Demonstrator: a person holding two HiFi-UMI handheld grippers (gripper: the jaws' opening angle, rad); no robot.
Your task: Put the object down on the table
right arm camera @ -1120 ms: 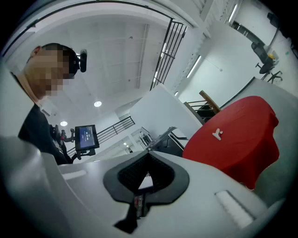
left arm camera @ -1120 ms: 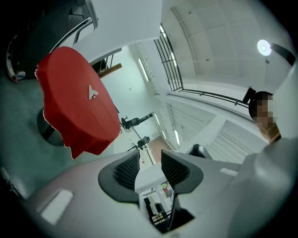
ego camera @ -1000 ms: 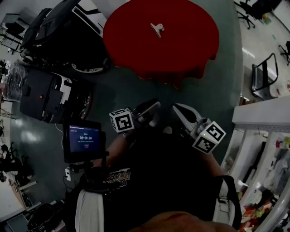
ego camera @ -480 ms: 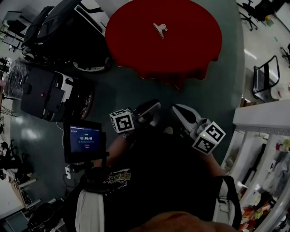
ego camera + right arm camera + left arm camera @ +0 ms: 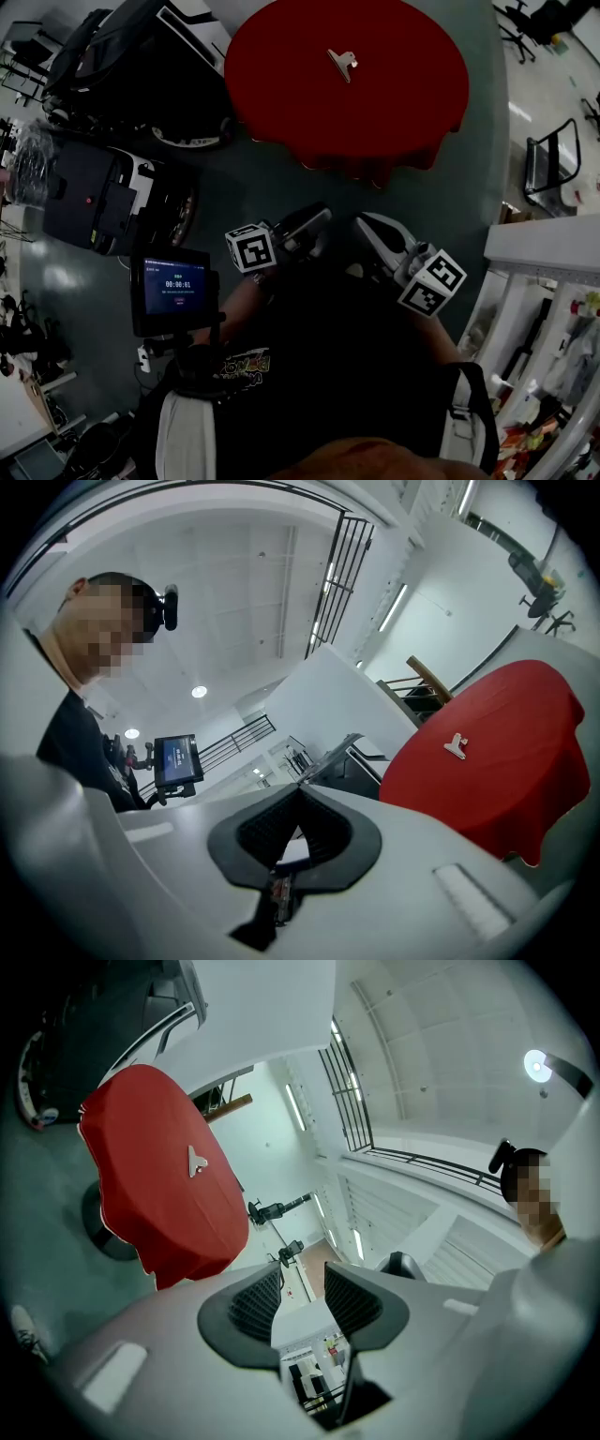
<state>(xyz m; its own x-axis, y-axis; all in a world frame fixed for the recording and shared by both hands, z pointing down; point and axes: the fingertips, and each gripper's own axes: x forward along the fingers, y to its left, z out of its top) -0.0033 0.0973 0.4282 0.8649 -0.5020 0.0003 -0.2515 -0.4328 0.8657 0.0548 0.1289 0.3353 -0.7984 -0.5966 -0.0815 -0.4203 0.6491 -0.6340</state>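
Head view: metal clip [image 5: 342, 63] lies mid red table [image 5: 281, 94]. Left gripper [image 5: 302, 1299] has a narrow gap, empty; right gripper [image 5: 298, 832] pads together, empty. Clip prob light, stiff, slippery; grab by handles.

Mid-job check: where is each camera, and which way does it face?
Head view: worn on the head, facing steeply down at the red table; torso, left gripper and right gripper show.
Left gripper view: on the left gripper, looking past its open, empty jaws toward the table; person at right.
Right gripper view: on the right gripper, past its shut jaws; person at left.
Shared: both gripper views show the clip on the table.
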